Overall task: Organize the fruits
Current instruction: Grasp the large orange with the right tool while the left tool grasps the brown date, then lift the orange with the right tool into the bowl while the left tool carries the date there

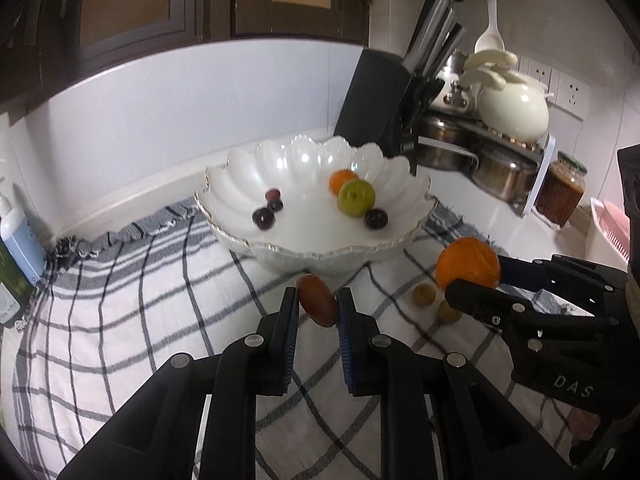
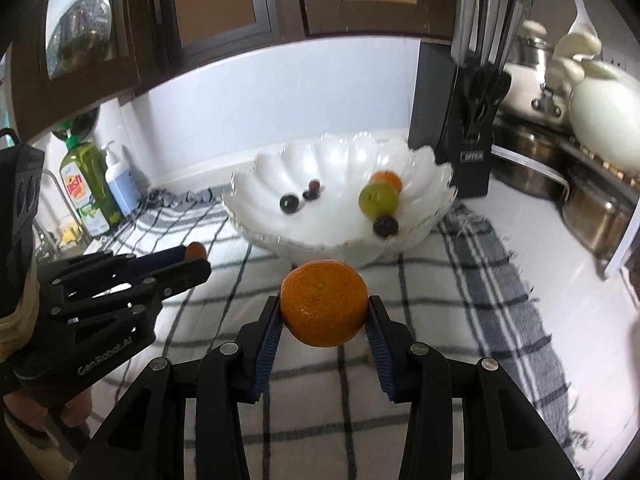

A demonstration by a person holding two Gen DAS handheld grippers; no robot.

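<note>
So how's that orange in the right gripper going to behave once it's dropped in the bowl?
The orange looks round and smooth, so it will probably roll down the white bowl's curved wall toward the green apple. It seems firm between the right gripper pads.

Black tongs (image 1: 318, 308), blue ribbed pads (image 2: 267, 344), silver screws, white lettering

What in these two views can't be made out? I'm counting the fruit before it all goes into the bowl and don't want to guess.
- Left wrist view: the right gripper covers part of its orange and of one of the small brownish fruits on the cloth.
- Right wrist view: the left gripper hides most of its reddish-brown fruit.
- Right wrist view: bowl contents are motion-blurred; the dark fruits cannot be identified.
</note>
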